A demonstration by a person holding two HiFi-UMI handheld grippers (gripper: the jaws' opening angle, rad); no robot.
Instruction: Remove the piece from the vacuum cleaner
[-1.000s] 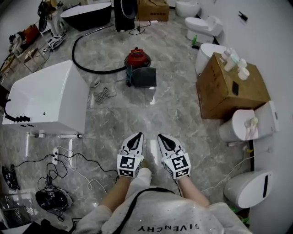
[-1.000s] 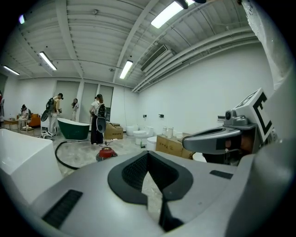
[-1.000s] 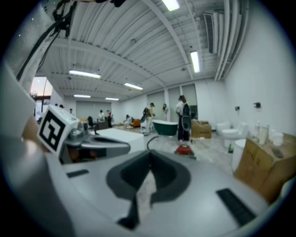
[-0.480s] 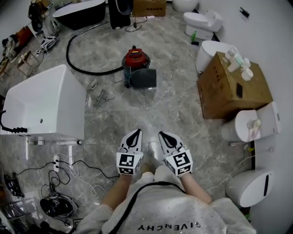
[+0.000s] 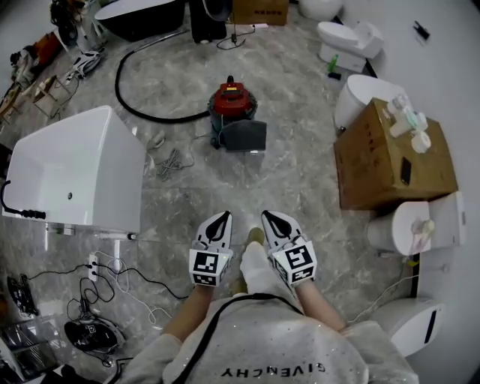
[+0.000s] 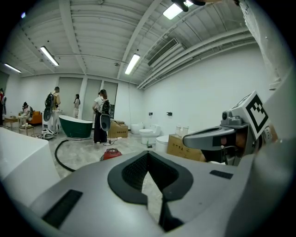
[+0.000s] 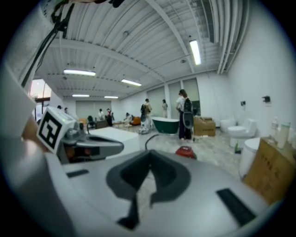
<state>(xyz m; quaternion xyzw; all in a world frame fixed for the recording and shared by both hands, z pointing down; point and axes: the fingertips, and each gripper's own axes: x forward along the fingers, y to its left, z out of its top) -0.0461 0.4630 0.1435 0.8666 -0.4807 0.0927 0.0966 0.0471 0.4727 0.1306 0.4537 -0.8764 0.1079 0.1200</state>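
Where the grey stone floor (image 5: 300, 187) opens between fixtures, one white bathtub (image 5: 75, 165) fills the left and a second, dark tub (image 5: 142, 15) lies at the far edge. One cardboard box (image 5: 390, 157) stands at the right with a few bottles (image 5: 409, 120) on top, and four toilets (image 5: 349, 41) show along that wall. One red vacuum (image 5: 231, 101) sits well ahead of the person, near the middle of the floor, its single black hose (image 5: 139, 109) curling off toward the dark tub. A dark grey block (image 5: 244, 135) against its near side is probably the piece to come off. Two grippers — left gripper (image 5: 222, 218), right gripper (image 5: 268, 217) — are held side by side at the person's front, each with jaws pressed together and nothing between them. Loose cables (image 5: 120, 270) trail over the floor at the left. Risks from here: shut jaws would only shove the piece unless opened first, a one-sided tug could roll or tip the canister, and the hose or cables could catch a foot on the approach.
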